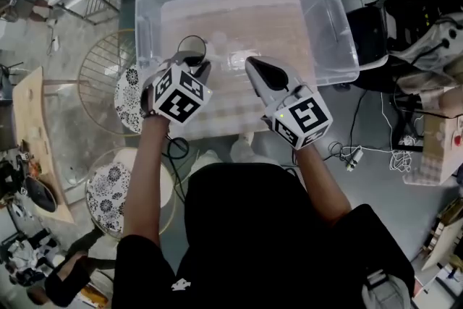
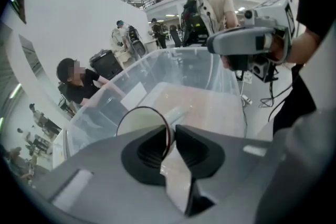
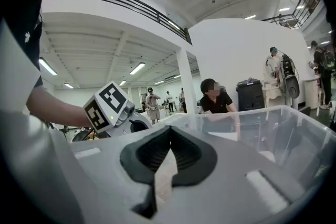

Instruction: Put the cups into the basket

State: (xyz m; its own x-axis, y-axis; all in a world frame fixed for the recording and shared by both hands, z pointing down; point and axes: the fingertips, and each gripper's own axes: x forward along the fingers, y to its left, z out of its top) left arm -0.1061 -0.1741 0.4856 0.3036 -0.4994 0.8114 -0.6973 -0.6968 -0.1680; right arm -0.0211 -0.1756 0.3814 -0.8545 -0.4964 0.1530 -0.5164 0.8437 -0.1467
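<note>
A large clear plastic bin (image 1: 329,25) stands in front of me and serves as the basket; its floor looks bare. My left gripper (image 1: 197,67) hangs over the bin's near left part. It is shut on the wall of a clear cup with a dark rim (image 1: 192,48). In the left gripper view the cup's round rim (image 2: 137,124) rises just beyond the jaws, with its wall pinched between the pads (image 2: 157,152). My right gripper (image 1: 255,69) hovers beside it over the bin's near middle, shut with nothing in it (image 3: 169,147).
Round wire stools with patterned cushions (image 1: 108,195) stand at the left, close to the bin. Cables (image 1: 362,148) and dark bags (image 1: 427,11) lie on the floor to the right. A seated person (image 3: 214,97) is beyond the bin's far side.
</note>
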